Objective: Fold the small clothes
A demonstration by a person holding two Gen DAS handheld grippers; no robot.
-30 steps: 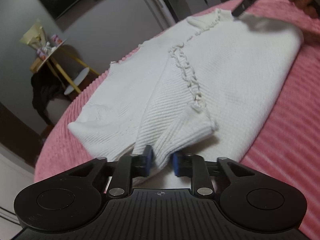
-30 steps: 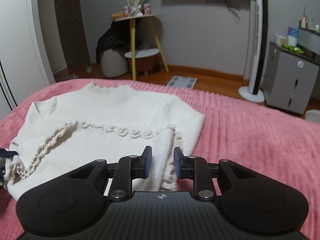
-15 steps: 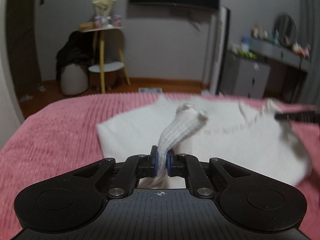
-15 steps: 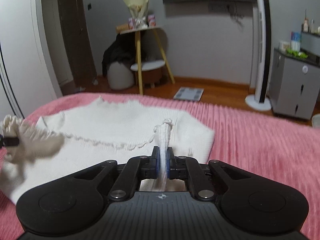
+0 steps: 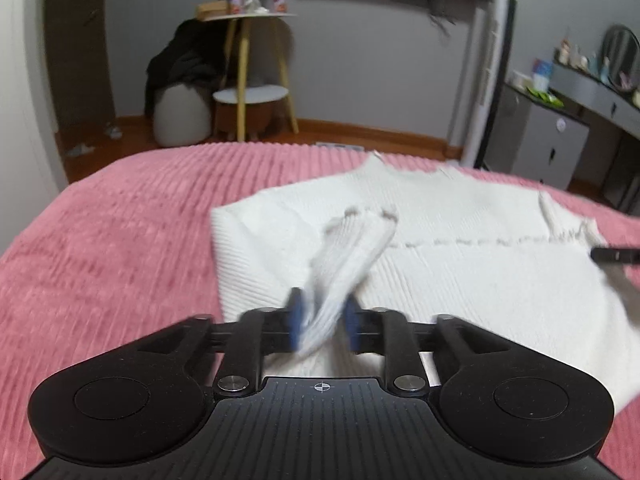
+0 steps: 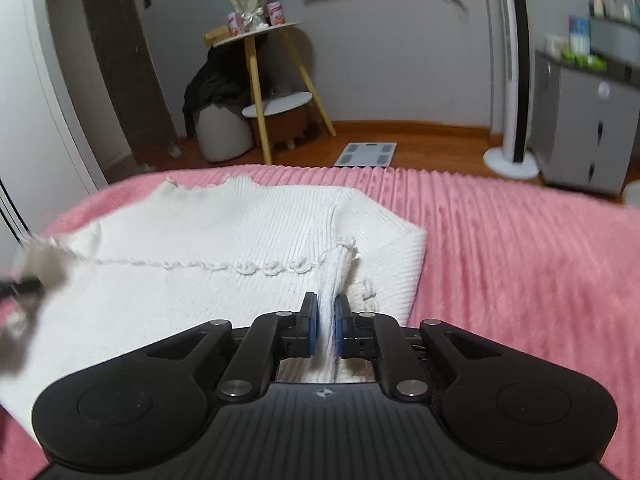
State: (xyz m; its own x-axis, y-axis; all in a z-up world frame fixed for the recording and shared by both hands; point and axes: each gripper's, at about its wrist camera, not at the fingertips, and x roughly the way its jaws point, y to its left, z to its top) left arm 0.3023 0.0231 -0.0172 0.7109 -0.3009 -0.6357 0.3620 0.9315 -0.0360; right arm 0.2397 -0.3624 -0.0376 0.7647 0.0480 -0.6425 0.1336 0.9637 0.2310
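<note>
Pink ribbed bedspread (image 5: 120,240) stretches ahead of both claws, and on it, directly before them, lies the white ribbed knit sweater (image 5: 460,280) with a frilly crocheted trim (image 6: 256,269), partly folded. Soft, light and floppy, it looks best gripped at hem corners. Left claw (image 5: 322,316) is opening, a fold loose between its jaws; right claw (image 6: 325,320) is also opening, cloth between its pads.

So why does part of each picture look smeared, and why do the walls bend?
Left wrist view: the sweater fold between the left gripper, whose jaws are opening, is motion-blurred, as is the bedspread. Right wrist view: sharper around the right gripper, its jaws also opening, with smear only at the left edge. Both: the fisheye lens bows the walls; the room light is dim and soft.
</note>
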